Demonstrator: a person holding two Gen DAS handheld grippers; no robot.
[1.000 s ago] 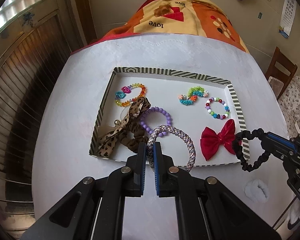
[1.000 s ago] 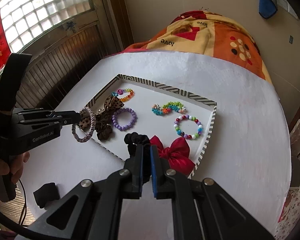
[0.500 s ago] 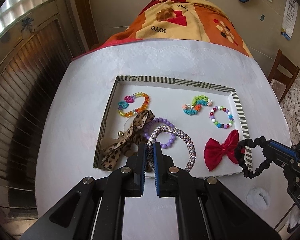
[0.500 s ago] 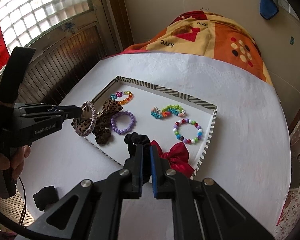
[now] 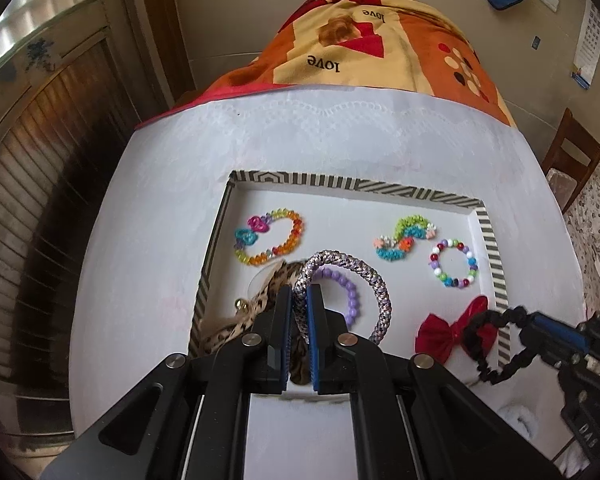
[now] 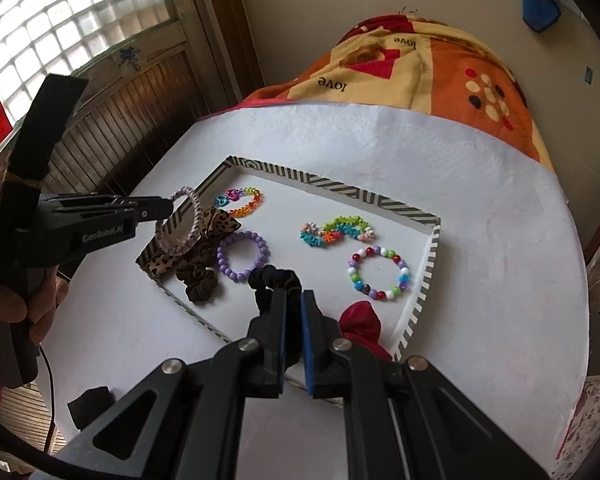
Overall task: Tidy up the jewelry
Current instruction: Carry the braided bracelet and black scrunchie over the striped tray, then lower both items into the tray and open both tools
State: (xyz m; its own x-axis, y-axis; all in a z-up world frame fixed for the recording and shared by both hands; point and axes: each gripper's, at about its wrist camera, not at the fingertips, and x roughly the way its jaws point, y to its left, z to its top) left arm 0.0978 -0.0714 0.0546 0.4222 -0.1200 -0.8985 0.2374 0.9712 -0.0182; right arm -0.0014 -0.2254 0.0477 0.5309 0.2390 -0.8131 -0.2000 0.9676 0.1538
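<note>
My left gripper [image 5: 299, 292] is shut on a braided grey-purple hair tie [image 5: 374, 280] and holds it above the near left part of the striped-rim tray [image 5: 340, 184]. In the right wrist view the left gripper [image 6: 168, 208] shows at the left with that hair tie [image 6: 180, 226]. My right gripper [image 6: 294, 300] is shut on a black scrunchie [image 6: 276, 278] above the tray's near edge; it shows in the left wrist view [image 5: 496, 354] too. In the tray lie a leopard bow [image 6: 216, 224], a brown scrunchie [image 6: 198, 284], a purple bead bracelet [image 6: 242, 256], a red bow [image 6: 360, 320] and colourful bracelets [image 6: 380, 272].
The tray [image 6: 332, 184] sits on a round white table [image 6: 480, 240]. A black scrunchie [image 6: 90, 402] lies on the table near the left front. A white fluffy one [image 5: 518, 420] lies at the right front. A patterned blanket [image 5: 380, 52] lies behind the table. A wooden chair [image 5: 572, 160] stands at the right.
My left gripper has moved forward over the tray with the braided hair tie, now above the leopard bow and purple bracelet. My right gripper has edged closer to the tray with the black scrunchie.
</note>
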